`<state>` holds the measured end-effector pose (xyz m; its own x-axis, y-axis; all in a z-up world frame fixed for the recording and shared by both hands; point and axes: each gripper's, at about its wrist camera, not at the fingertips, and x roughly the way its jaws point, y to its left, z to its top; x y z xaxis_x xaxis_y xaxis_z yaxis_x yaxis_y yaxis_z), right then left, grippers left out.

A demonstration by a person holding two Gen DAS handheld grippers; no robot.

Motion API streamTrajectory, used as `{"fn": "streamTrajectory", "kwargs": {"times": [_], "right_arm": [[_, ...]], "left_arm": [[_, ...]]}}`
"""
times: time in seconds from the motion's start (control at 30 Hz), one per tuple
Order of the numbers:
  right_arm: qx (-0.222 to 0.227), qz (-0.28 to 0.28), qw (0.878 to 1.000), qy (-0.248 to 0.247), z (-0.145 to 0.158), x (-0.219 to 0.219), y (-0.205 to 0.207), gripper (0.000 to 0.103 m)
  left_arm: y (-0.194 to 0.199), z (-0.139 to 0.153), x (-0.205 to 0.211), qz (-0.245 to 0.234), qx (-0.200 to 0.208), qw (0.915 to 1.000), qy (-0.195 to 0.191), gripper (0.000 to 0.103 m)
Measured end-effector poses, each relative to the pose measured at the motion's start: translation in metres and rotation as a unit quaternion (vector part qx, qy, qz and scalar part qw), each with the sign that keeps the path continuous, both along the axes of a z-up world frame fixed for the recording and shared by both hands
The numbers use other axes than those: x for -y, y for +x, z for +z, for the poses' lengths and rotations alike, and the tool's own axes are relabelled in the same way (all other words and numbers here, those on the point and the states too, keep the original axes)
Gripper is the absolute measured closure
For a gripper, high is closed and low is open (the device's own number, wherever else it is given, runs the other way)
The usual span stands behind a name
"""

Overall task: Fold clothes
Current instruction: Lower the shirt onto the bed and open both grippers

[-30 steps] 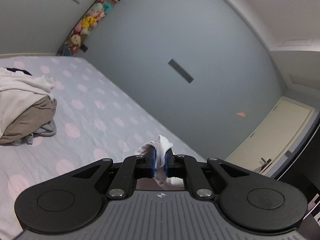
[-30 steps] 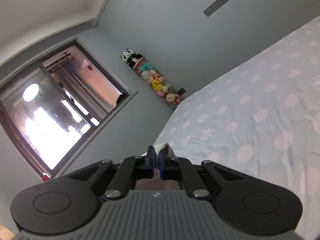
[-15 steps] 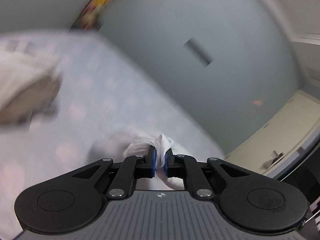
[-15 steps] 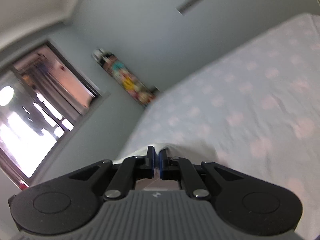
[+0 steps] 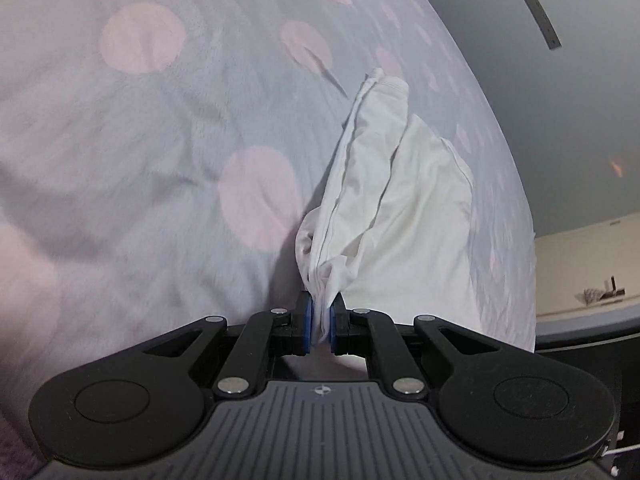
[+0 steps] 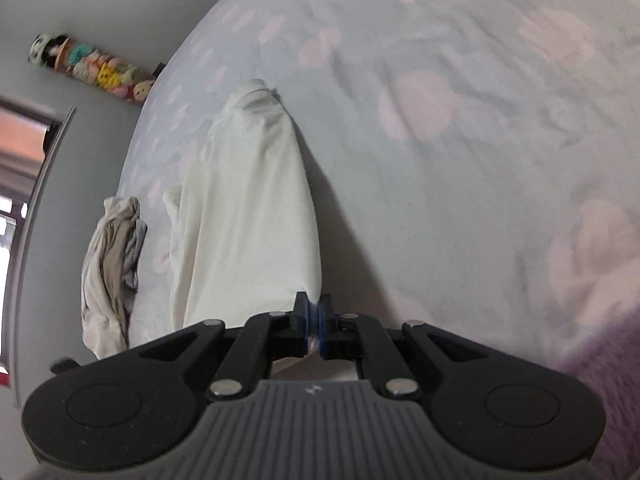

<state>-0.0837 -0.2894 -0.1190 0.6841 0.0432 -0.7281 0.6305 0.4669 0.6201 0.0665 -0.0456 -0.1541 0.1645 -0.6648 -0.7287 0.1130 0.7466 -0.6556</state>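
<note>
Left gripper (image 5: 319, 322) and right gripper (image 6: 314, 322) — fingers clamped on white garment (image 5: 400, 208) over bed (image 5: 140, 140).

- Grippers: two, left gripper (image 5: 319, 322) and right gripper (image 6: 314, 320)
- White garment (image 5: 400, 208): one
- Clothes pile (image 6: 110, 264): one
- Bed with pink-dotted sheet (image 5: 160, 140): one
- Hanging row of plush toys (image 6: 92, 68): one, toys too blurred to count

White garment (image 5: 404, 200) on a pale grey bedsheet (image 5: 160, 128) with pink dots; beige-and-grey clothes pile (image 6: 112, 264) far left.
</note>
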Motion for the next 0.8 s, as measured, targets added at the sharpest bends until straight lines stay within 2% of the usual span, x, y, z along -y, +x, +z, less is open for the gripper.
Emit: {"fn": "streamTrajectory", "kwargs": {"times": [0.1, 0.2, 0.3, 0.37, 0.4, 0.43, 0.6, 0.7, 0.8], "right_arm": [[-0.011, 0.013, 1.000, -0.016, -0.002, -0.008, -0.002, 0.098], [-0.038, 0.013, 0.999, -0.016, -0.030, -0.005, -0.001, 0.098], [-0.050, 0.029, 0.998, -0.026, -0.043, -0.009, -0.001, 0.097], [-0.048, 0.038, 0.998, -0.035, -0.040, -0.009, -0.002, 0.088], [-0.047, 0.041, 0.997, -0.050, -0.034, -0.010, -0.004, 0.087], [-0.045, 0.044, 0.995, -0.071, -0.028, -0.012, -0.007, 0.087], [-0.027, 0.048, 0.984, -0.172, -0.003, -0.011, -0.006, 0.087], [-0.017, 0.068, 0.971, -0.228, 0.004, -0.010, 0.013, 0.087], [-0.004, 0.097, 0.964, -0.247, 0.004, -0.014, 0.040, 0.087]], "left_arm": [[0.002, -0.006, 0.002, -0.008, 0.004, 0.9996, 0.025, 0.097], [-0.001, -0.009, 0.011, -0.022, 0.017, 0.9986, 0.044, 0.095], [-0.004, -0.006, 0.013, -0.023, 0.025, 0.9979, 0.055, 0.085], [-0.001, -0.002, 0.010, -0.023, 0.023, 0.9981, 0.053, 0.082], [0.001, 0.001, 0.010, -0.023, 0.026, 0.9978, 0.056, 0.076], [0.001, 0.007, 0.009, -0.023, 0.035, 0.9971, 0.064, 0.071], [0.011, 0.038, 0.026, -0.022, 0.112, 0.9878, 0.106, 0.070], [0.025, 0.050, 0.044, -0.032, 0.153, 0.9838, 0.087, 0.070], [0.044, 0.054, 0.068, -0.051, 0.182, 0.9793, 0.072, 0.070]]}}
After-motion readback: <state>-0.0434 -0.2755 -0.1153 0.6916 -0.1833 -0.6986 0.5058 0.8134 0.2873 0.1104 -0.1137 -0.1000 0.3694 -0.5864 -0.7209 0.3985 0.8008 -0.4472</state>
